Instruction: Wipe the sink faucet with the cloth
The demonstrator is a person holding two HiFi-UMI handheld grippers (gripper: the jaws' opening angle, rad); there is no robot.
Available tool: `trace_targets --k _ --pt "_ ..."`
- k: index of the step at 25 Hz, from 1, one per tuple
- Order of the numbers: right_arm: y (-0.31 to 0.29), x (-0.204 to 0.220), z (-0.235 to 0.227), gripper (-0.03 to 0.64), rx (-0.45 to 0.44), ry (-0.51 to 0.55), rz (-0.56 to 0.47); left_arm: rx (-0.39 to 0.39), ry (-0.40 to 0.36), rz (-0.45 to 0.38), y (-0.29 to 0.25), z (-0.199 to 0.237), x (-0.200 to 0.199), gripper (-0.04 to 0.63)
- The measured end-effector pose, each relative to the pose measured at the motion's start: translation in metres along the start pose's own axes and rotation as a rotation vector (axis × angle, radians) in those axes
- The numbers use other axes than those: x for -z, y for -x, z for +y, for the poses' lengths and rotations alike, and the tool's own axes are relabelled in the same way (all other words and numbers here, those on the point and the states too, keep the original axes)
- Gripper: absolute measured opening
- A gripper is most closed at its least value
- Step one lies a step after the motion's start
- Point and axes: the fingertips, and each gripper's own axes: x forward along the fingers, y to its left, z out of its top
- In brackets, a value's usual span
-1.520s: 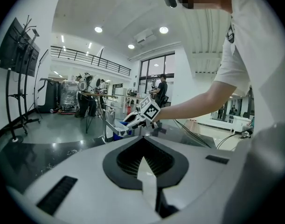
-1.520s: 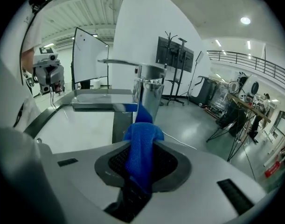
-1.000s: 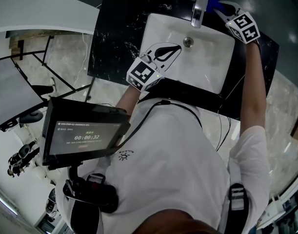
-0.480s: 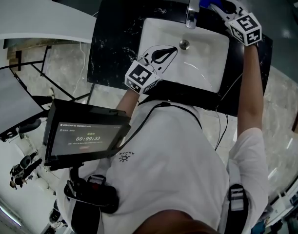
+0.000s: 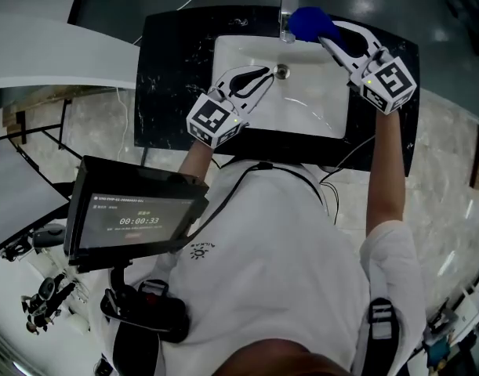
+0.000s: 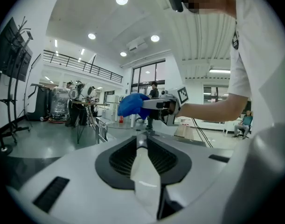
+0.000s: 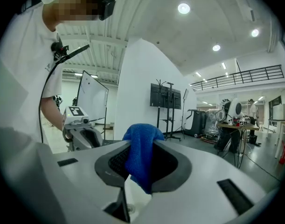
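Note:
The chrome faucet point(image 5: 287, 6) stands at the far rim of the white sink point(image 5: 239, 49). A blue cloth point(image 5: 306, 22) is bunched just right of the faucet, touching or nearly touching it. My right gripper point(image 5: 324, 36) is shut on the cloth point(image 7: 141, 160), which hangs out between the right gripper's point(image 7: 141, 144) jaws. My left gripper point(image 5: 264, 72) hovers over the basin near the drain point(image 5: 281, 72). Its jaws have just been opening slightly, but they still stand together with nothing between them. The left gripper's point(image 6: 141, 138) own view shows the cloth point(image 6: 132, 104) ahead.
The sink is set in a black marbled counter point(image 5: 176, 61) on a pale tiled floor. A tablet screen point(image 5: 137, 214) hangs at the person's chest. Cables point(image 5: 345, 151) run down the counter's front. Racks and stands fill the floor at the left.
My right gripper has swung the cloth from behind the faucet's right side round to its near right side. The left gripper has stayed over the basin.

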Motion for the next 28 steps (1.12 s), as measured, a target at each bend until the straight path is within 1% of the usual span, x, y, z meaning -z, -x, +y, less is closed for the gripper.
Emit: trace_targets --k 2,5,7,9,11,15,18,22,23,25,28 --pt "0.007 0.004 0.02 0.086 -0.036 0.001 0.017 0.045 -0.004 0.0 0.0 -0.004 -0.003 0.14" --pt "0.017 0.011 0.048 0.086 -0.108 -0.027 0.035 0.137 -0.026 0.004 -0.001 -0.018 -0.009 0.256" --pt "0.022 0.015 0.065 0.086 -0.173 -0.051 0.043 0.199 -0.06 0.007 -0.001 -0.029 -0.015 0.329" --pt "0.025 0.017 0.082 0.086 -0.244 -0.077 0.044 0.253 -0.095 0.014 -0.001 -0.039 -0.018 0.367" --pt "0.028 0.015 0.098 0.086 -0.309 -0.1 0.036 0.286 -0.107 0.011 -0.001 -0.044 -0.022 0.389" --pt "0.031 0.006 0.12 0.086 -0.404 -0.127 0.012 0.327 -0.102 0.001 0.001 -0.046 -0.031 0.393" --pt "0.03 0.003 0.13 0.086 -0.446 -0.129 0.016 0.381 -0.122 -0.004 0.005 -0.054 -0.037 0.393" --pt "0.028 0.003 0.141 0.086 -0.487 -0.138 0.019 0.414 -0.145 -0.011 0.006 -0.06 -0.042 0.39" --pt "0.027 0.003 0.141 0.086 -0.49 -0.14 0.017 0.42 -0.15 -0.012 0.006 -0.062 -0.043 0.37" --pt "0.026 0.004 0.142 0.086 -0.492 -0.142 0.013 0.43 -0.159 -0.015 0.008 -0.064 -0.044 0.29" --pt "0.025 0.003 0.144 0.086 -0.508 -0.144 0.014 0.452 -0.146 -0.024 0.013 -0.067 -0.043 0.222"
